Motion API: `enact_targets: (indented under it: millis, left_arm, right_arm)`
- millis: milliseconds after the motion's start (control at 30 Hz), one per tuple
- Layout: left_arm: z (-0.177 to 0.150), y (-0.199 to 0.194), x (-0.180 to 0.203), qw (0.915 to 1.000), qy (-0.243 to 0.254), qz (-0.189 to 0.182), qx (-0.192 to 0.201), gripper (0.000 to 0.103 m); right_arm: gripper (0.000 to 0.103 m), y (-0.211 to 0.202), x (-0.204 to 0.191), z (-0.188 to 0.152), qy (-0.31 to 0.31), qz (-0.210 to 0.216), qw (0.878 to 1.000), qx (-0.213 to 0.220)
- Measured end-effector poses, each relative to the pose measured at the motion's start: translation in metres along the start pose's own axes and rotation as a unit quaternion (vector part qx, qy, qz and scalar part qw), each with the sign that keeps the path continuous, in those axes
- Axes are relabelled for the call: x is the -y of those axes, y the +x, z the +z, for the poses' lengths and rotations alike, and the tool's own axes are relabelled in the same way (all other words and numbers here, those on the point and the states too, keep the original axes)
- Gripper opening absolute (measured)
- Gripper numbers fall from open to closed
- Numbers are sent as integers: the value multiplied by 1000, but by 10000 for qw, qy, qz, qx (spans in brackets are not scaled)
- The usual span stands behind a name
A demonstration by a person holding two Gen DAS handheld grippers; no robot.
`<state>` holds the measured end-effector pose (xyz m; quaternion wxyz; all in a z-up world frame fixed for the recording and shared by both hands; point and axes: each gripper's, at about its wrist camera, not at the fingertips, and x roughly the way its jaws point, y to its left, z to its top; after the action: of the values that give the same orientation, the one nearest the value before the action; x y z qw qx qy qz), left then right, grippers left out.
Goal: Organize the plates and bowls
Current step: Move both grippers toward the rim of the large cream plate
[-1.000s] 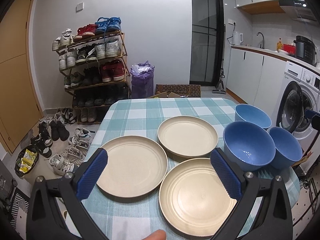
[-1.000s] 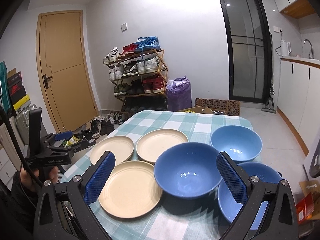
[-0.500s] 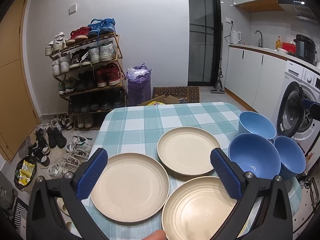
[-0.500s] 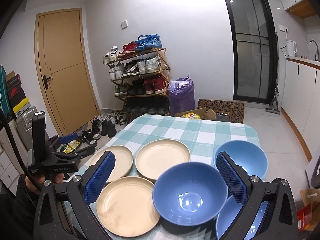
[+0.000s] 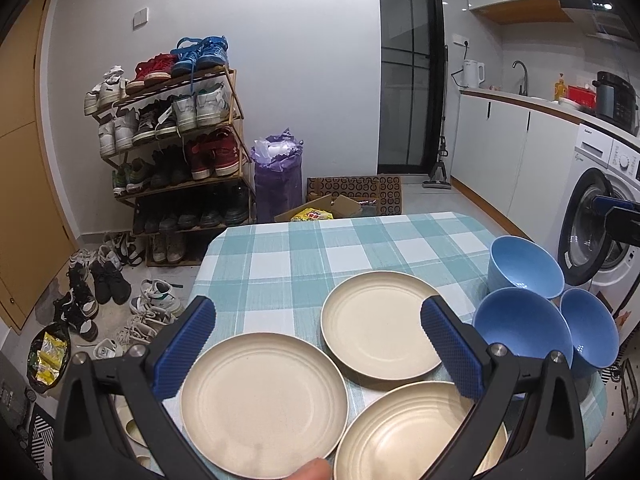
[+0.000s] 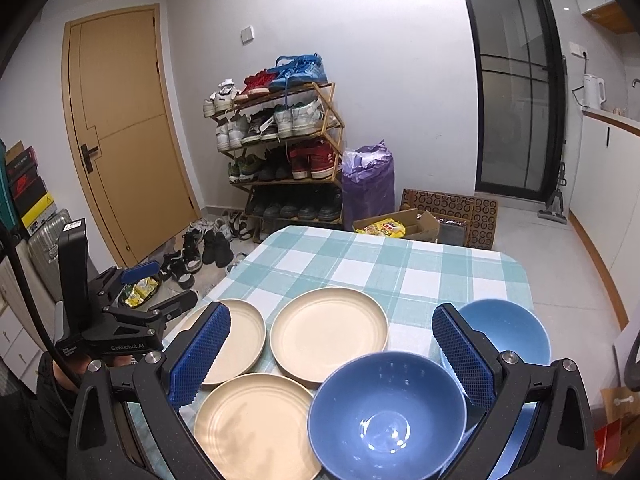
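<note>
Three beige plates lie on the checked tablecloth [image 5: 304, 256]: one near left [image 5: 264, 396], one in the middle [image 5: 382, 324], one nearest [image 5: 420, 432]. To their right, three blue bowls cluster: far [image 5: 524, 264], middle [image 5: 524, 328], right [image 5: 592, 328]. My left gripper [image 5: 316, 312] hovers open above the plates, holding nothing. My right gripper [image 6: 331, 314] hangs open above the middle plate [image 6: 330, 334] and the near bowl [image 6: 388, 412]. The far bowl [image 6: 504, 332] sits behind its right finger. The left gripper [image 6: 160, 286] shows beside the table's left edge.
A shoe rack [image 5: 172, 148], loose shoes [image 5: 100, 292], a purple bag [image 5: 278, 176] and a cardboard box [image 5: 332, 208] stand past the table's far edge. A washing machine [image 5: 600, 224] and white cabinets [image 5: 512, 152] are on the right. A wooden door [image 6: 120, 132] is on the left.
Both grippers have risen and drawn back, so the plates and bowls sit lower in each view. Both stay open and nothing on the table has moved.
</note>
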<state>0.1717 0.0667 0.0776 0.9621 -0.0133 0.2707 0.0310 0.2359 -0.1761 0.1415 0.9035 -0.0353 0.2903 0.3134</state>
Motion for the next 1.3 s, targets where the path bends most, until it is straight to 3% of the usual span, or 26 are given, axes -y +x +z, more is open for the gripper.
enact_targets:
  millis: [667, 1300]
  left_arm:
    - [12, 65, -11, 9990, -27, 56, -441, 103]
    - [1, 130, -6, 9929, 158, 4, -1182, 103]
  right_arm:
    - [103, 103, 19, 19, 82, -142, 9954, -947]
    - [103, 194, 41, 1, 240, -198, 9798, -1977]
